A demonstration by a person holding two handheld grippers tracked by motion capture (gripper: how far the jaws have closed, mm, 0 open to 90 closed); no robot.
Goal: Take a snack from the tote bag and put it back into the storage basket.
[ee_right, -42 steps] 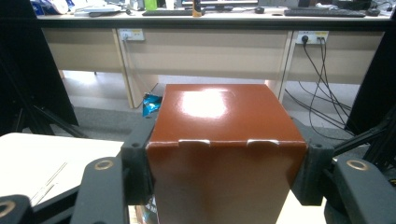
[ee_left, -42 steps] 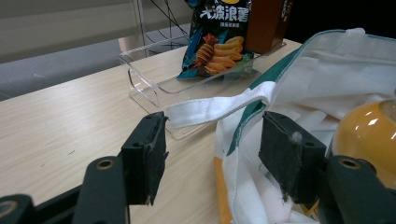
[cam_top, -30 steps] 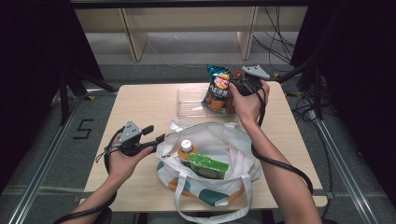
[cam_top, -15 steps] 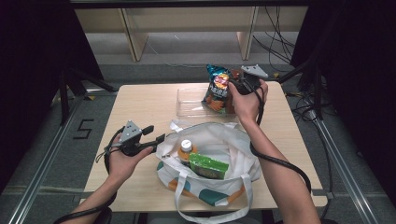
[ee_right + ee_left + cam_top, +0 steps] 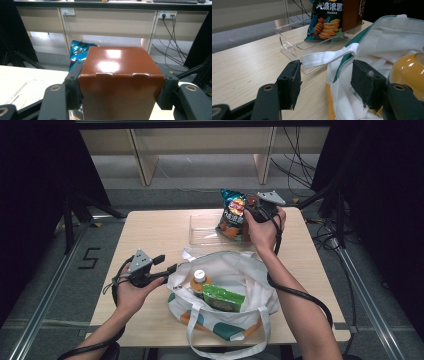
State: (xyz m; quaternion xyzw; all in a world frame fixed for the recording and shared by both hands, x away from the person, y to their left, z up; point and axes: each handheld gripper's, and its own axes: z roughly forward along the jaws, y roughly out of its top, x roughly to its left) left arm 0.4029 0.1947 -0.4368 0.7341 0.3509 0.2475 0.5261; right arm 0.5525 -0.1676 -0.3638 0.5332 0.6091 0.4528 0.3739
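Observation:
My right gripper (image 5: 251,213) is shut on a glossy brown box (image 5: 120,75) and holds it upright at the right end of a clear plastic tray (image 5: 202,231), at the table's far side. A blue chips bag (image 5: 231,214) stands in the tray, just left of the box. A white tote bag (image 5: 250,280) with teal and orange patches lies open at the table's middle. It holds an orange bottle (image 5: 199,281) and a green packet (image 5: 223,298). My left gripper (image 5: 167,264) is open at the tote's left rim. The white strap (image 5: 324,56) runs just beyond its jaws.
The table's front edge (image 5: 150,340) lies just under the tote, and one handle loop (image 5: 192,340) hangs over it. Bare tabletop (image 5: 150,235) stretches left of the tray. Cables (image 5: 295,292) trail from both grippers along the forearms. Black stands and floor rails flank the table.
The right gripper with the brown box has drifted very slightly left, closer to the chips bag. The left gripper has stayed at the tote's rim.

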